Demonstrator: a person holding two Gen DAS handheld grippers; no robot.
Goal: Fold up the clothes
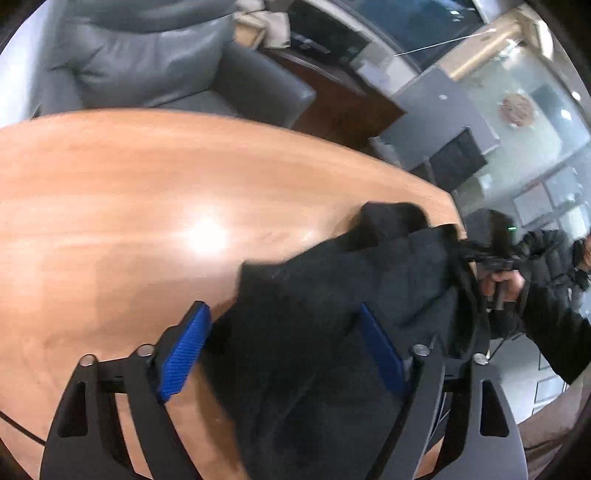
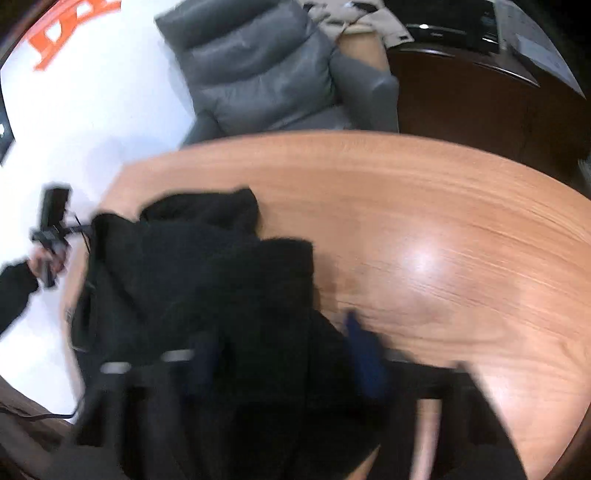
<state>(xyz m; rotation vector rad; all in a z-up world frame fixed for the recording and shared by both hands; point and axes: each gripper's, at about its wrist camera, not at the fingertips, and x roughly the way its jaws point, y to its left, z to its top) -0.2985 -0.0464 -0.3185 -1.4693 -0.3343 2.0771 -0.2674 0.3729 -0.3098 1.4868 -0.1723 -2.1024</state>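
On the wooden surface (image 1: 110,192) a black garment (image 1: 332,295) lies between both tools' spread blue fingers (image 1: 183,350): left tool (image 1: 284,354) released; right tool (image 2: 284,354) too blurred to tell.

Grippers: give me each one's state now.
Left gripper: open, black garment between its fingers.
Right gripper: blurred; garment between fingers, grip cannot be told.

This looks like an office or reception lounge rather than a home. A large wooden table (image 1: 147,206) with a rounded edge and a glossy top stands beside 1 grey leather armchair (image 1: 155,74). Behind the chair is a dark wooden desk (image 2: 480,103) carrying black electronic equipment (image 2: 450,29), too blurred to identify. In the left wrist view, glass partition walls (image 1: 524,122) with a round emblem run along the far side. Large orange lettering (image 2: 62,33) marks the white wall.
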